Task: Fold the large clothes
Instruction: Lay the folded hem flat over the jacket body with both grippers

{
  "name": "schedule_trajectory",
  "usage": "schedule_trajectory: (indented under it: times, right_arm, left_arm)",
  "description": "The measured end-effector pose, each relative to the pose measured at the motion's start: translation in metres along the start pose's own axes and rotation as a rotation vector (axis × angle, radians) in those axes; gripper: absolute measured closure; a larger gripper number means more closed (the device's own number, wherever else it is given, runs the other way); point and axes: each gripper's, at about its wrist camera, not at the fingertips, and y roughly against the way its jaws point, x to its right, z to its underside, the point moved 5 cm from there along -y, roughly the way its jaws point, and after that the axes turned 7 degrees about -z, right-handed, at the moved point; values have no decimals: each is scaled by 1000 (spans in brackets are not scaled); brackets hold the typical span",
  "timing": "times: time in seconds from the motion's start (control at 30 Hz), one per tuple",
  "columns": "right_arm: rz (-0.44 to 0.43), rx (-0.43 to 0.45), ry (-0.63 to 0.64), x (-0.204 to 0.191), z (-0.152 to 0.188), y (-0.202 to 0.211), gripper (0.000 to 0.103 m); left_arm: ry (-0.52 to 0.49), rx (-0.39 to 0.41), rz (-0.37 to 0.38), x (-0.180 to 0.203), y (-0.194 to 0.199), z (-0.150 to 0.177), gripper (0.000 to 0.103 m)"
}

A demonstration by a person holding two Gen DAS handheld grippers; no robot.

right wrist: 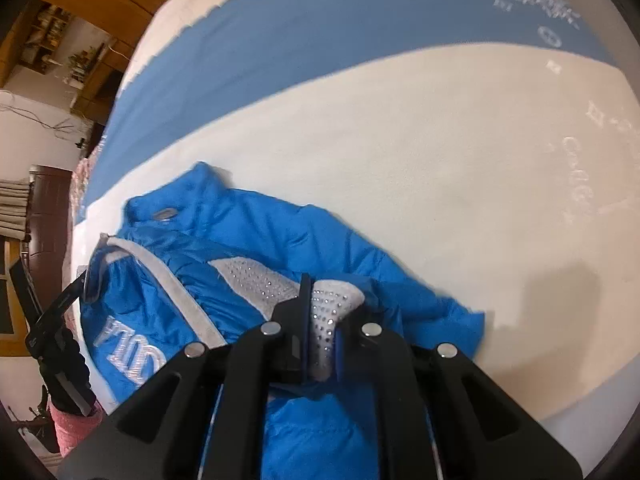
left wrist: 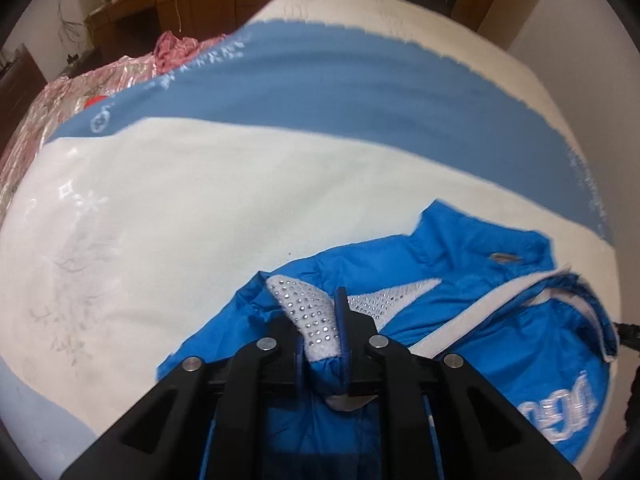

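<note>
On the bed (left wrist: 200, 208), at 6 o'clock: blue jacket (left wrist: 460, 280) spread, barely folded; left hand-held gripper (left wrist: 320, 320) and right hand-held gripper (right wrist: 320, 320) each clenched on a studded white patch; folding mostly ahead, seemingly.

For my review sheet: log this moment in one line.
left gripper: shut on blue jacket | right gripper: shut on blue jacket | surface: bedspread

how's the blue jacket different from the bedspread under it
The jacket is bright blue and crumpled, with white studded patches; the bedspread lies flat, cream with a duller blue band. The jacket is pinched by both the left gripper and right gripper; the bedspread is not gripped.
</note>
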Motion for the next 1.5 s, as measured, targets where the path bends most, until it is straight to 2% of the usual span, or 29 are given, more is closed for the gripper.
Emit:
schedule_trajectory:
  times: [0.1, 0.23, 0.4, 0.73, 0.9, 1.13, 1.37, 1.5]
  right_arm:
    - [-9, -22, -27, 8, -5, -14, 95]
    - [-12, -36, -20, 6, -6, -9, 92]
    - [2, -36, 1, -7, -2, 12, 87]
    - [53, -21, 35, -23, 8, 35, 83]
    - [72, -12, 45, -27, 12, 44, 83]
    - [72, 2, 71, -38, 16, 64, 82]
    - [167, 56, 132, -52, 23, 60, 81]
    - [183, 73, 153, -51, 22, 55, 81]
  left_arm:
    - [-42, 10, -31, 8, -10, 0, 88]
    - [-63, -8, -46, 12, -8, -1, 88]
    - [-49, -41, -16, 11, 6, -7, 84]
    - [-53, -3, 30, 13, 46, -10, 80]
    - [-55, 11, 21, 14, 56, -10, 79]
    - [-3, 8, 62, 7, 67, -13, 79]
    - [-43, 53, 40, 15, 77, -7, 79]
    - [-62, 68, 22, 18, 78, -5, 79]
